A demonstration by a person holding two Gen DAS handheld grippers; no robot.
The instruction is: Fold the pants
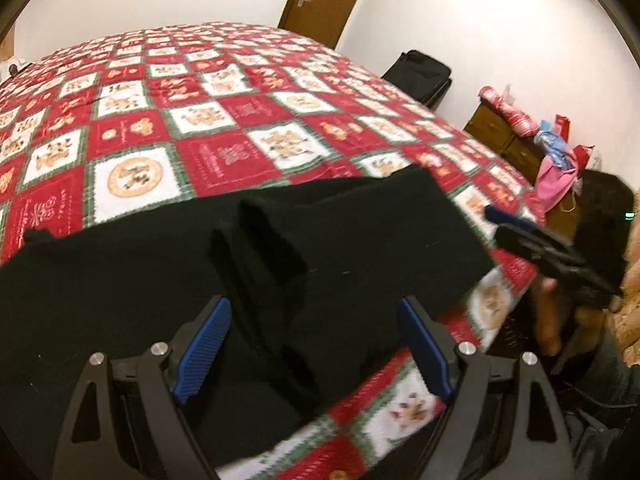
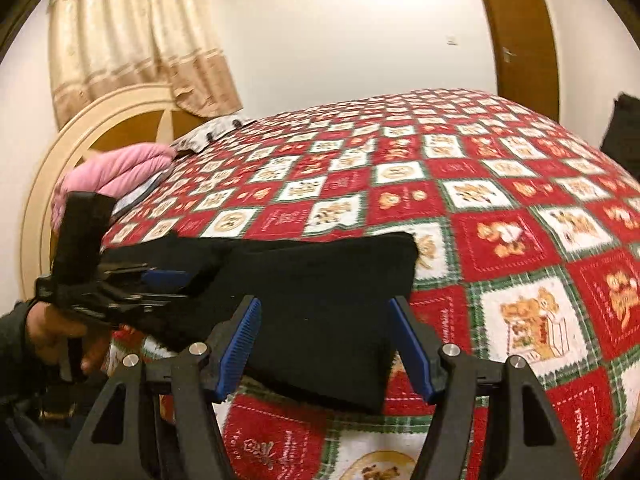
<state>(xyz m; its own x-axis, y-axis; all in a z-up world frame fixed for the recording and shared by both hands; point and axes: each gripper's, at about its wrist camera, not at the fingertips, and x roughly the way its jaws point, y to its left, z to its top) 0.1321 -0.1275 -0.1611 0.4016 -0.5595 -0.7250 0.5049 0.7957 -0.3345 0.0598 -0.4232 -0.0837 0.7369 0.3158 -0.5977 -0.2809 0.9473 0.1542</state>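
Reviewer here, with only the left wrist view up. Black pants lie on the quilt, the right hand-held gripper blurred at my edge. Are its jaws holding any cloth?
Observer: No. The right hand-held gripper stands open above the pants, its blue pads clear of the cloth.
Operator: Is the near right end of the pants folded square?
Observer: It lies flat on the quilt, with a straight edge and a rounded far corner.
Operator: What is past the bed's head end?
Observer: A pink bundle against a round headboard, below a beige curtain.
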